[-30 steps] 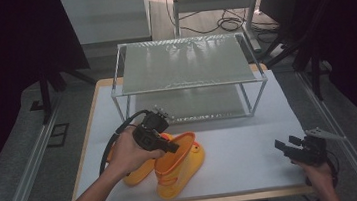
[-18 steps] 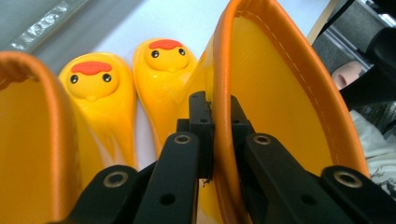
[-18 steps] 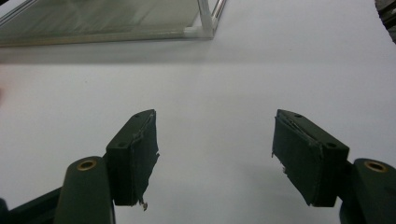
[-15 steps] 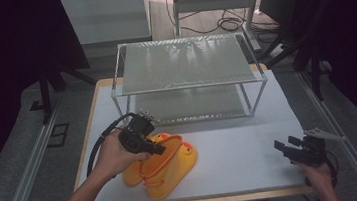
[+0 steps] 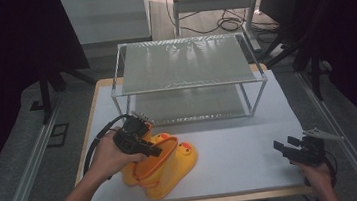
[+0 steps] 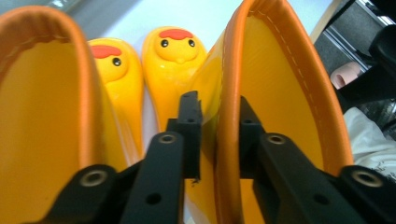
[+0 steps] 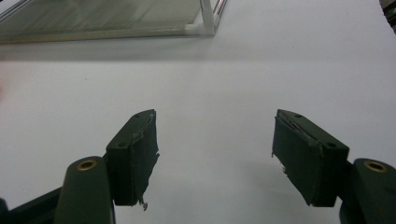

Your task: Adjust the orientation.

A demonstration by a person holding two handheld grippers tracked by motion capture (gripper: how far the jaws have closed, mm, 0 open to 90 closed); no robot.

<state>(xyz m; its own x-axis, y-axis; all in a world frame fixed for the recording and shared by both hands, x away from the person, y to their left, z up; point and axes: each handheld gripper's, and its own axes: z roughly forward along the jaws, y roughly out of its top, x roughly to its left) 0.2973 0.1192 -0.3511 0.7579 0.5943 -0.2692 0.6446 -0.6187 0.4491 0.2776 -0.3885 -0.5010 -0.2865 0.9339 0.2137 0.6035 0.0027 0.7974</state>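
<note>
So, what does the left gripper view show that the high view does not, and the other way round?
The left gripper view shows the duck faces on the toes and the left gripper with its jaws either side of one boot's orange rim; they have just been opening. The high view shows the wire shelf, the table and the right gripper, open. Both show the yellow boots.

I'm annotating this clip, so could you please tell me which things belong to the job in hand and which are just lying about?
In the job:
- left tongs, jaws astride one boot's rim, just opening
- yellow duck boots

Lying about:
- wire shelf rack
- right tongs, open over bare white table
</note>
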